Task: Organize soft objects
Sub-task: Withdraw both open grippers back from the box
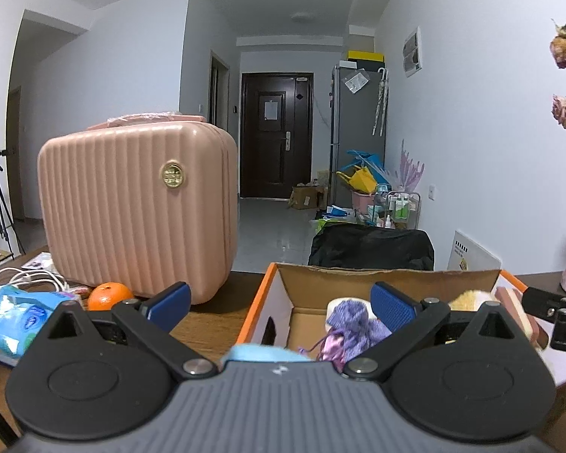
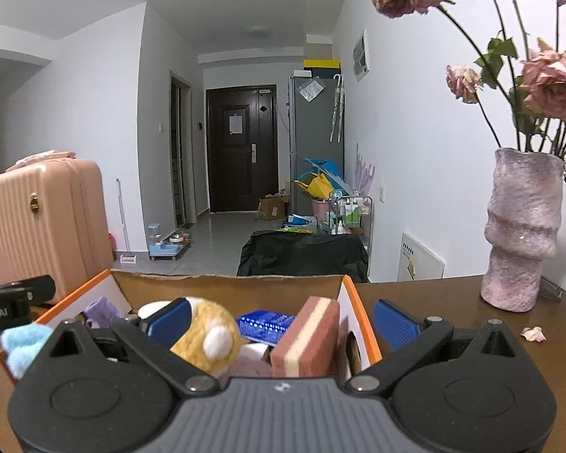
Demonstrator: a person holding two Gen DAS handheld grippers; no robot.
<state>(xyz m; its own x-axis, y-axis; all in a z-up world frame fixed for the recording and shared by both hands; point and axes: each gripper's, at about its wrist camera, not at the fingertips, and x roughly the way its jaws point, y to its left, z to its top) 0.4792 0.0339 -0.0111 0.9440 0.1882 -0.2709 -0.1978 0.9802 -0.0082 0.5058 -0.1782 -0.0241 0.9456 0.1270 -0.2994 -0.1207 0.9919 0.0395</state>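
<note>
Both grippers, left [image 1: 279,307] and right [image 2: 281,322], released, empty | soft items gathered in orange-edged cardboard box [image 1: 388,277] for containment

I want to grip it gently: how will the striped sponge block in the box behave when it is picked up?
The striped sponge block looks porous, so it probably weighs little and squashes between the fingers. It stands on edge, leaning among the plush toy and the box wall, so it may tip if nudged. Its rough faces should hardly slip.
</note>
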